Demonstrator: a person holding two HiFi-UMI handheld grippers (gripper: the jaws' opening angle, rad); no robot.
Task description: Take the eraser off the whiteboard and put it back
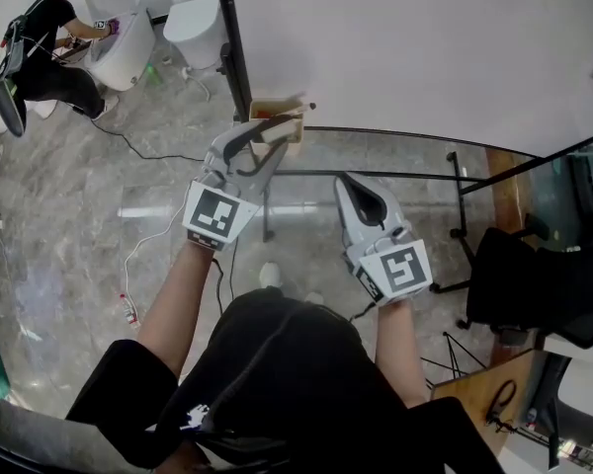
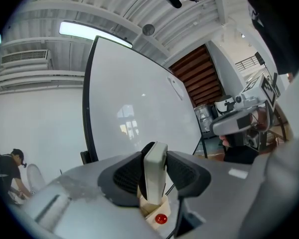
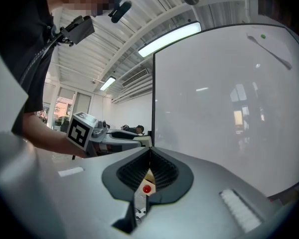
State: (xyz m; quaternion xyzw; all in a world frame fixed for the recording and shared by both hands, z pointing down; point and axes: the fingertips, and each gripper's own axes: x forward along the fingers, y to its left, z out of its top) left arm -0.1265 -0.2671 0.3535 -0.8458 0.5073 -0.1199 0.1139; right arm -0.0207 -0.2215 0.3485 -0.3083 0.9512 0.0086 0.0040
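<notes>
The eraser (image 1: 277,121) is a small pale block held against the lower left corner of the whiteboard (image 1: 425,47). My left gripper (image 1: 272,138) is shut on it. In the left gripper view the eraser (image 2: 155,171) shows as a white slab standing on edge, pinched between the two black pads, with the whiteboard (image 2: 134,108) right behind it. Whether the eraser touches the board I cannot tell. My right gripper (image 1: 349,182) hangs to the right, below the board's lower edge. In its own view the right gripper (image 3: 150,151) is shut with nothing in it, facing the whiteboard (image 3: 229,113).
A person (image 1: 44,52) crouches by white chairs (image 1: 128,38) at the far left. A cable (image 1: 138,255) trails over the marble floor. The board's black stand (image 1: 457,200) reaches right towards a black office chair (image 1: 534,284). A wooden desk corner (image 1: 484,388) sits at the lower right.
</notes>
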